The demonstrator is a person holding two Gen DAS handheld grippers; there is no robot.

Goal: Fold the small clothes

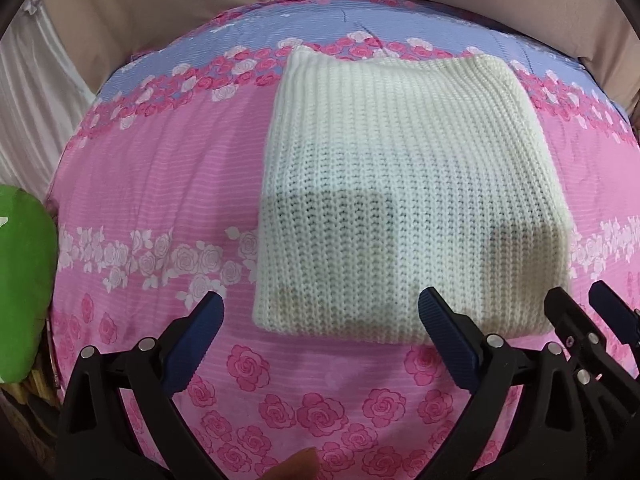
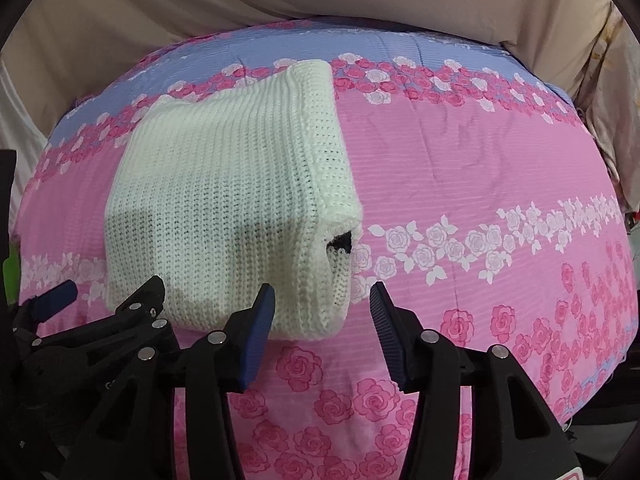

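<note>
Left wrist view: cream knit garment point(image 1: 416, 200), folded to a thick rectangle, fills centre-right of frame, flat on the cloth.
Garment, right wrist view: same knit point(image 2: 228, 208) sits centre-left; its folded right edge shows stacked layers w/ a small dark gap low on that edge.
Knit detail: chunky ribbing; darker shaded band across the lower half in both views.
Left gripper point(image 1: 320, 312): bottom of frame, jaws wide apart, nothing between the blue pads; near edge of garment lies just past the tips, right-hand finger point(image 1: 444, 320) overlaps that edge in the picture, contact unclear.
Right gripper point(image 2: 322, 300): bottom centre, jaws roughly half open, not clamped; garment's lower right corner lies in the gap ahead of the tips, pads not pressing it.
Other gripper seen: right one at lower right edge of the left view, left one at lower left of the right view.
Surface: bedspread point(image 1: 160, 184), pink w/ rose print, white rose band, lilac strip at top.
Backdrop: beige fabric point(image 1: 160, 8) across upper frame.
Far left: green object point(image 1: 22, 280), partly cut off, can't tell what.
</note>
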